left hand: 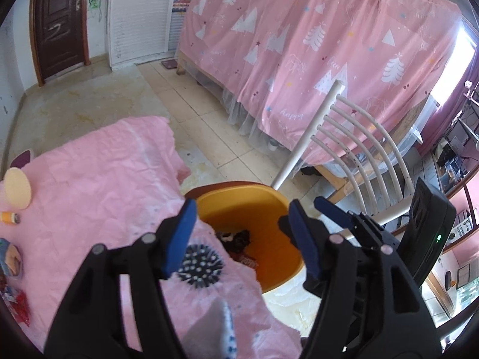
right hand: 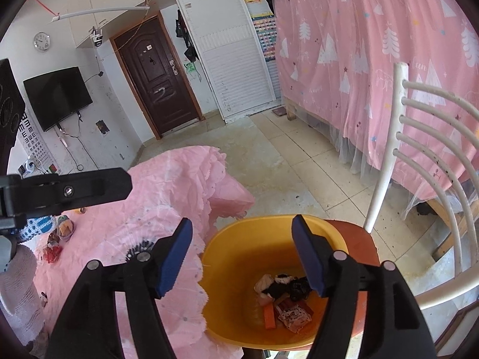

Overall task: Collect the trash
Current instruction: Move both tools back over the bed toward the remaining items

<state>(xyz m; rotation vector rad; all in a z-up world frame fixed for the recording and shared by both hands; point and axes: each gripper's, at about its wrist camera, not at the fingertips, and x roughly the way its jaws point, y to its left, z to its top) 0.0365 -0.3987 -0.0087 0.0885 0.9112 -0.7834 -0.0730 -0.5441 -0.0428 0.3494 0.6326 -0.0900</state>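
An orange bin (right hand: 239, 245) sits on a chair seat beside a table under a pink cloth (right hand: 167, 191). Inside lies trash (right hand: 287, 299): dark scraps, wrappers and an orange piece. My right gripper (right hand: 242, 257) is open and empty, right above the bin. My left gripper (left hand: 242, 236) is open and empty, over the table's edge and the bin (left hand: 257, 209). More wrappers (left hand: 15, 302) lie at the table's left edge; they also show in the right wrist view (right hand: 52, 251). The right gripper's body (left hand: 374, 233) shows beside the left one.
A white chair back (right hand: 419, 137) rises right of the bin. A black spiky brush (left hand: 200, 266) lies on the cloth. A small bottle (left hand: 9, 217) and a round pad (left hand: 16, 190) sit at the table's left. A pink-curtained bed (left hand: 314, 53) stands behind.
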